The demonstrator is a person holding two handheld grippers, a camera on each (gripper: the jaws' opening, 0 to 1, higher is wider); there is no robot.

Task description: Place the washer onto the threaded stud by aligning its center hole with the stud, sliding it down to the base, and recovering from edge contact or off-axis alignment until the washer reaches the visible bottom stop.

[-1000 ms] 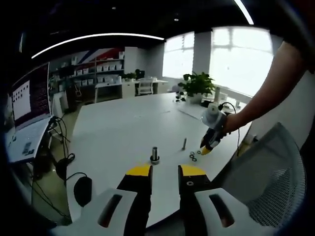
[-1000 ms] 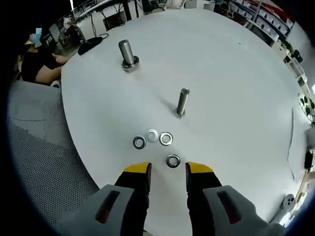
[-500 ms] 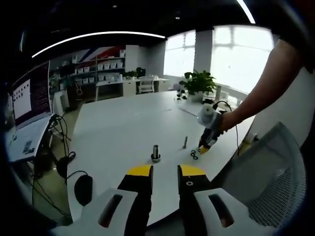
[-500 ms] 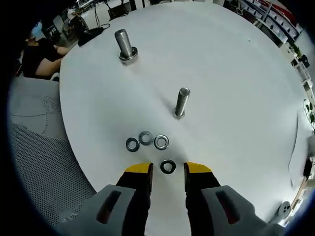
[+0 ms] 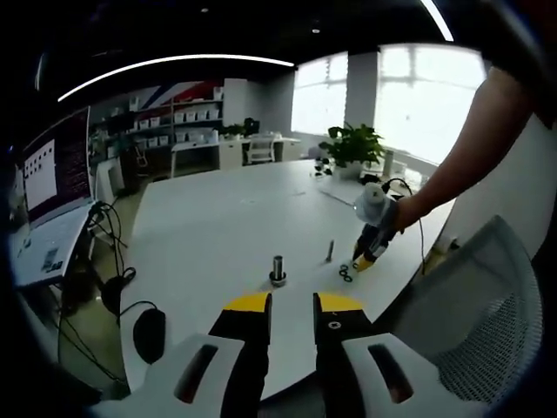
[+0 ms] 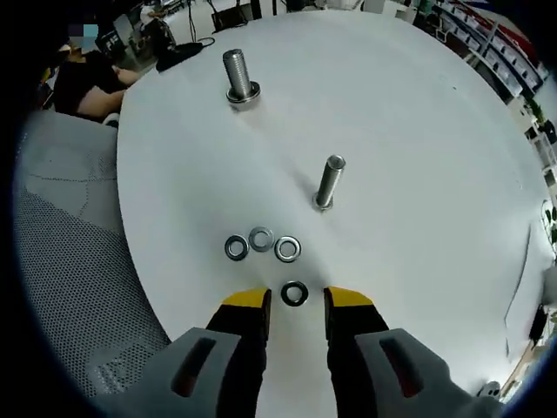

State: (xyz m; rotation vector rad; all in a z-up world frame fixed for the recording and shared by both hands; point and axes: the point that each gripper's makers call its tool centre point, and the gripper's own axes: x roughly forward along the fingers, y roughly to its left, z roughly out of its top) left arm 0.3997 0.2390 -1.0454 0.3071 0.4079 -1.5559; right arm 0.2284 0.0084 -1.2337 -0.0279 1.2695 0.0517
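Right gripper (image 6: pixel 294 300) has crept down on the lone washer (image 6: pixel 294 293), which now sits between its half-spread tips, ungrabbed, the stud (image 6: pixel 328 182) beyond. Left gripper (image 5: pixel 291 305) hangs back, narrow, holding nothing. Pinch looks next.

Washers (image 6: pixel 261 246) and studs (image 6: pixel 328 182) – shiny grey metal; table (image 6: pixel 418 157) smooth, matt white; chair (image 6: pixel 70 261) – grey mesh cloth.

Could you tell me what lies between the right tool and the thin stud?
In the right gripper view, four washers lie on the table between the right tool and the thin stud.
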